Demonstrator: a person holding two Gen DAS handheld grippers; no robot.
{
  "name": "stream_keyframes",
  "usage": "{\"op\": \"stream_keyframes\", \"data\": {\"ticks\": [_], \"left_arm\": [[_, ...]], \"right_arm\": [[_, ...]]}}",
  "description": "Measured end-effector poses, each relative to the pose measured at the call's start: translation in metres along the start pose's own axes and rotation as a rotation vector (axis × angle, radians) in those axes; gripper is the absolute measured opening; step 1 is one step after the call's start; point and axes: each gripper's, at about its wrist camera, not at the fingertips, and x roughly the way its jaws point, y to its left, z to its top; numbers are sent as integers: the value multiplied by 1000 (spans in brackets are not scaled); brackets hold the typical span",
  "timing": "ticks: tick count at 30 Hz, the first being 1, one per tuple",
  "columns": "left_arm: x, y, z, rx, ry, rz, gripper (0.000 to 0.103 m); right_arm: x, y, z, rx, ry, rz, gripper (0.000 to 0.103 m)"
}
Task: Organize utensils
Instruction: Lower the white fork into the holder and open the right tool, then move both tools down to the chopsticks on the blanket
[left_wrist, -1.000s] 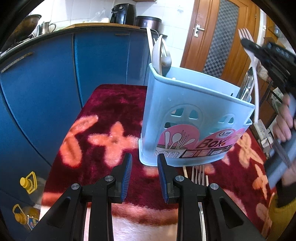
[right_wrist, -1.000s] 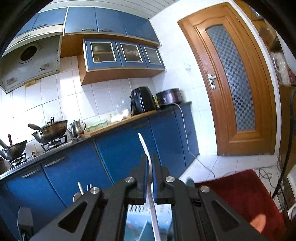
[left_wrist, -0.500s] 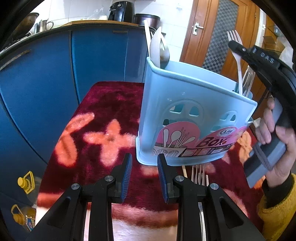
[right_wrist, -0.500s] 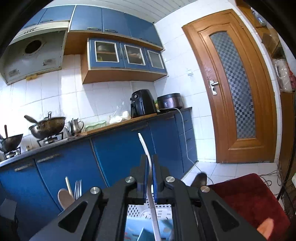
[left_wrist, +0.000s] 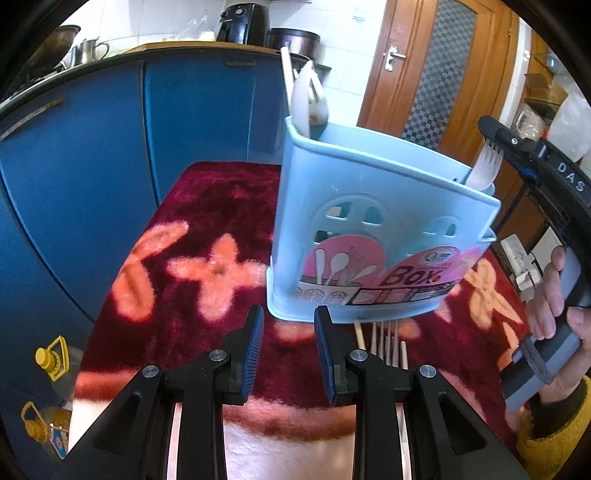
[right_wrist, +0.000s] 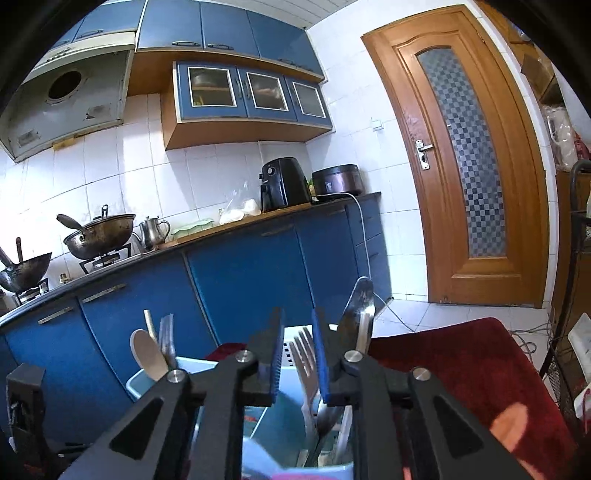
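Observation:
A light blue utensil box (left_wrist: 373, 236) stands on a red floral cloth (left_wrist: 207, 236). A white plastic fork (left_wrist: 485, 166) stands tines up in its right compartment; it also shows in the right wrist view (right_wrist: 308, 365), loose between the pads. My right gripper (right_wrist: 298, 354) is open just above that compartment, beside a metal spoon (right_wrist: 358, 310). A white spoon (left_wrist: 303, 99) and other utensils stand in the left compartment. My left gripper (left_wrist: 287, 334) is open and empty, low in front of the box. A metal fork (left_wrist: 386, 341) and wooden sticks lie on the cloth there.
Blue kitchen cabinets (left_wrist: 110, 147) run behind and to the left. A wooden door (right_wrist: 472, 166) stands at the right. Oil bottles (left_wrist: 51, 358) sit on the floor at the lower left. A power strip (left_wrist: 521, 258) lies right of the box.
My right gripper has lowered the white fork into the box's right compartment and opened, letting it go. The left gripper has stayed open in front of the box.

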Motion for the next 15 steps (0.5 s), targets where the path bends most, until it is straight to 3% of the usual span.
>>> {"op": "stream_keyframes", "data": {"ticks": [8, 15], "left_arm": [[-15, -10, -3, 29, -4, -18, 29], [-20, -15, -8, 47, 13, -32, 29]], "right_arm": [[-30, 2, 15, 36, 27, 15, 23], [-56, 5, 9, 79, 125, 1, 23]]}}
